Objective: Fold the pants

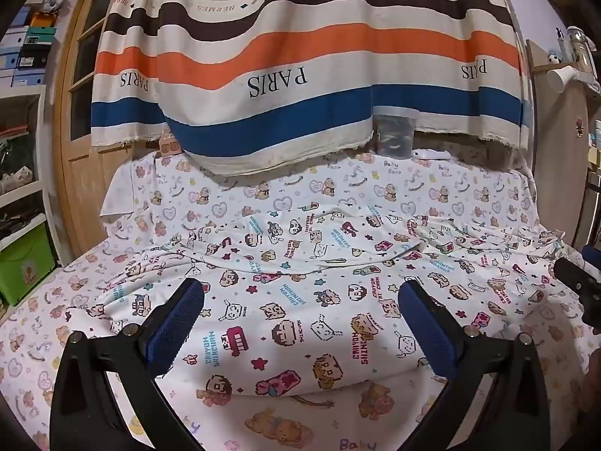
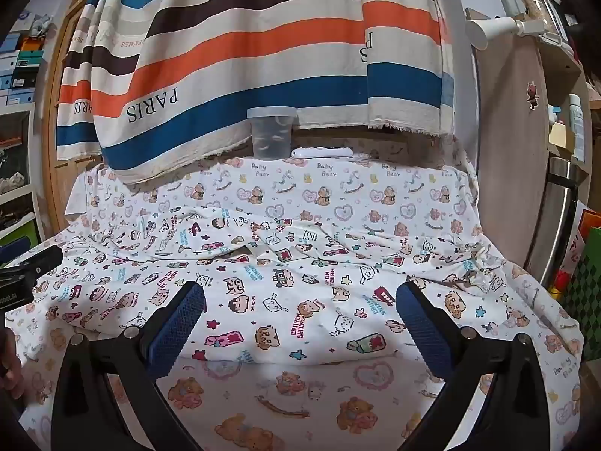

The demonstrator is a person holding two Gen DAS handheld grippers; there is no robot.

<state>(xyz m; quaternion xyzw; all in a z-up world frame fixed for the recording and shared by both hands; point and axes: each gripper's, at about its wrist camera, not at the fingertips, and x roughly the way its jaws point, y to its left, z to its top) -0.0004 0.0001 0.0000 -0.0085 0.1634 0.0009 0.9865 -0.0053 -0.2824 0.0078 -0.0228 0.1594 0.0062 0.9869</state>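
Because the pants (image 1: 300, 300) are thin, soft cloth, they probably feel light and floppy. They lie flat on the bench (image 1: 285, 424), right in front of the left tongs (image 1: 300, 323) and right tongs (image 2: 300, 323). Both stand wide open, holding nothing. Pinching the near edge at two corners looks best.
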